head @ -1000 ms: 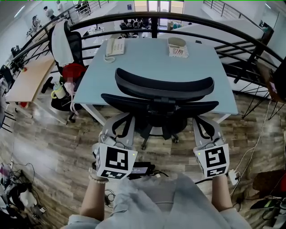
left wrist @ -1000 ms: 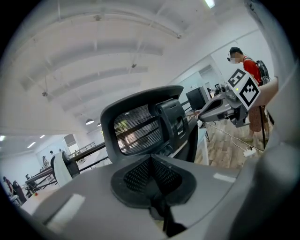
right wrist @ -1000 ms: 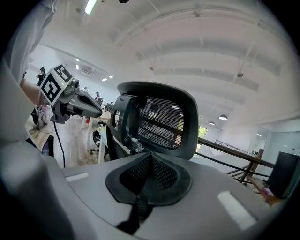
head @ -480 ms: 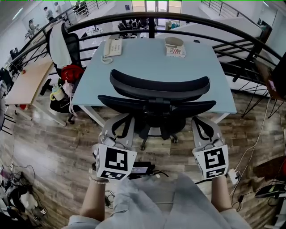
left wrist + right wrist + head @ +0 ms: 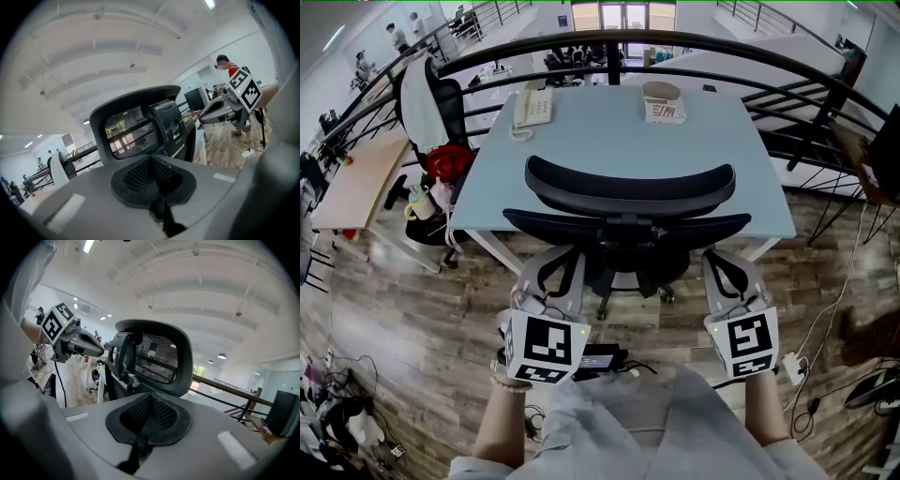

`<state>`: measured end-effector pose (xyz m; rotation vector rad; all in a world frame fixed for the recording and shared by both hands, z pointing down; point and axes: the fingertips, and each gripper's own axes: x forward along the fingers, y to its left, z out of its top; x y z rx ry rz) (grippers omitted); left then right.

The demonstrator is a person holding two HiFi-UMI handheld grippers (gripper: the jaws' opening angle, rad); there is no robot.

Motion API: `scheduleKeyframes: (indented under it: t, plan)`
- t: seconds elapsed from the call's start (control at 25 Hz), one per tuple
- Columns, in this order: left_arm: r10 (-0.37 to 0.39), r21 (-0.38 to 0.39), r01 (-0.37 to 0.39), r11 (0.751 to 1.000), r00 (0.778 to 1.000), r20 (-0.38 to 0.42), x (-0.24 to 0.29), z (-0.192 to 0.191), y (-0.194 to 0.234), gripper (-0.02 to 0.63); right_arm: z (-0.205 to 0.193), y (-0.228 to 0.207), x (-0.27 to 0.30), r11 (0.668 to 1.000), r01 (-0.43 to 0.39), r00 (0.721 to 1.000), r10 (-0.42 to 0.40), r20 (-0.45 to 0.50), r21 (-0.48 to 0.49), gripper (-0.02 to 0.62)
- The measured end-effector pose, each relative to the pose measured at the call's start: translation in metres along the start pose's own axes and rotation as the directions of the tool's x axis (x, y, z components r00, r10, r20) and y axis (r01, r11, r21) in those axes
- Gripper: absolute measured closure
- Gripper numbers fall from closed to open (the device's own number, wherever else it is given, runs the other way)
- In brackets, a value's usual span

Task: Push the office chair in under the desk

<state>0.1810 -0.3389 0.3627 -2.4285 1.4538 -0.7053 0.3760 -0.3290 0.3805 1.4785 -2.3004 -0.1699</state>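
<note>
Standing behind the black mesh office chair (image 5: 628, 220), the person holds one tool in each hand and points both at the back of the chair. The left tool (image 5: 558, 258) is completely closed: in the left gripper view its black ribbed pads (image 5: 138, 176) meet each other and nothing is between them. The right tool (image 5: 724, 262) is closed in the same way and it is also empty. The tips of both tools are at the lower edge of the chair's back, one at each end, but I cannot tell if they really touch it. The chair stands at the near side of the light blue surface (image 5: 600, 131), its back towards the person, and its curved headrest is seen over the near edge. Its wheeled base shows on the wooden floor (image 5: 412, 309) just beneath that edge. A white telephone (image 5: 532, 106) and a pale round bowl (image 5: 662, 91) are on the far part of the surface. A black metal railing (image 5: 628, 39) curves behind it.
</note>
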Motion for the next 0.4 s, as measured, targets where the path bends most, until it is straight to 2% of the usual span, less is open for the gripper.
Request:
scheduleKeyframes:
  t: [0.4]
  plan:
    - [-0.008,-0.010,0.007,1.000,1.000,-0.020,-0.0043,-0.0095,-0.0042,0.601,-0.0079,0.0018,-0.0017,1.000,0.006,1.000,-0.006,-0.012,-0.002,0.588]
